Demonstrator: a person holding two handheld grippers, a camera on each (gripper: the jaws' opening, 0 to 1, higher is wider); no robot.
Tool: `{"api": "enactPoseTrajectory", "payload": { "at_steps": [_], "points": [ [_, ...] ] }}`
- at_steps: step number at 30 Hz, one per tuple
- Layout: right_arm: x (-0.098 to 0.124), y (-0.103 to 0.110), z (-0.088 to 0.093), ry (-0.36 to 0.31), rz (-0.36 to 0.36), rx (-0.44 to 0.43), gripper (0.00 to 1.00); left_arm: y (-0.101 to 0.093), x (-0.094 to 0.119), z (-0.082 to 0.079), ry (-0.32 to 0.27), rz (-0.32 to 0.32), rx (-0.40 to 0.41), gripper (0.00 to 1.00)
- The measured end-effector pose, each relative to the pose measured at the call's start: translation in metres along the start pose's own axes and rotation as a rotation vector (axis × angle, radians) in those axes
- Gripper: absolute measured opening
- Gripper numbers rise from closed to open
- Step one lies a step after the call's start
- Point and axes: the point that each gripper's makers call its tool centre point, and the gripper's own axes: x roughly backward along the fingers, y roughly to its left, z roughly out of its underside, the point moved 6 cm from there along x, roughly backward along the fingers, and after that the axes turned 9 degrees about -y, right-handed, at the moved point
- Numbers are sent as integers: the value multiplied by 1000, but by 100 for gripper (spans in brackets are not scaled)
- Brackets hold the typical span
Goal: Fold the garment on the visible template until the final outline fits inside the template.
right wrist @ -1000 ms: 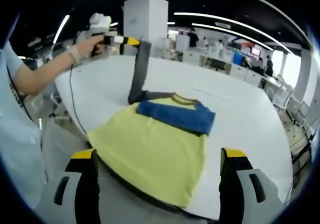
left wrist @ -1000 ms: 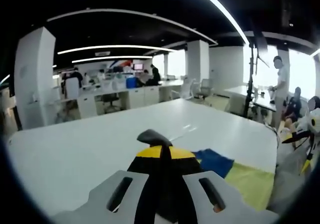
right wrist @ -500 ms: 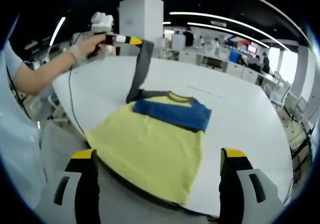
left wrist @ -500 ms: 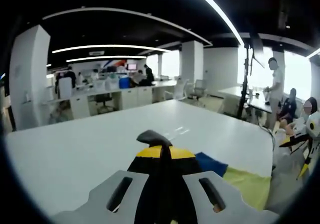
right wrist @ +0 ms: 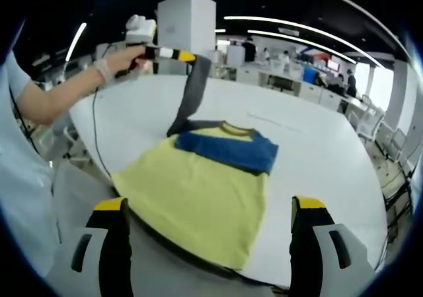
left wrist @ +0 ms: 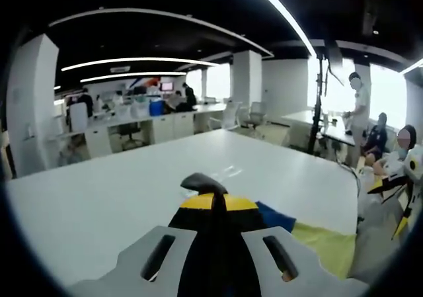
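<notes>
Open office behind, white desk point(right wrist: 317, 158) in front. Yellow shirt point(right wrist: 198, 198) lying flat on desk, one blue sleeve point(right wrist: 228, 150) folded across chest, just below collar. Other sleeve, dark grey point(right wrist: 192, 92), lifted up from shirt shoulder, clamped in left claw point(right wrist: 188, 57), jaws together on cloth end. Right claw point(right wrist: 208, 208) hanging over shirt hem, jaws wide apart, holding nothing. Probably soft, light, limp cloth, easy to slip and wrinkle; best gripped at sleeve cuff or hem corners.
</notes>
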Motion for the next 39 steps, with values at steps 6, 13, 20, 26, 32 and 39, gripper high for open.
{"api": "enactPoseTrajectory", "payload": {
  "at_steps": [6,13,20,26,32,39],
  "points": [
    [1,-1,1,3,2,-4,100,-10,-12,6,15,23,4,0],
    [4,-3,2,5,9,-5,100,-21,-25,15,51,56,-10,0],
    [3,-3,3,14,9,3,100,-37,-34,19,70,98,-7,0],
    [2,-2,2,14,1,1,100,-48,-42,24,79,123,-4,0],
    [3,-4,2,21,4,1,100,-59,-49,35,99,152,-4,0],
    [3,-3,3,31,-2,4,100,-67,-56,49,124,157,7,0]
  ]
}}
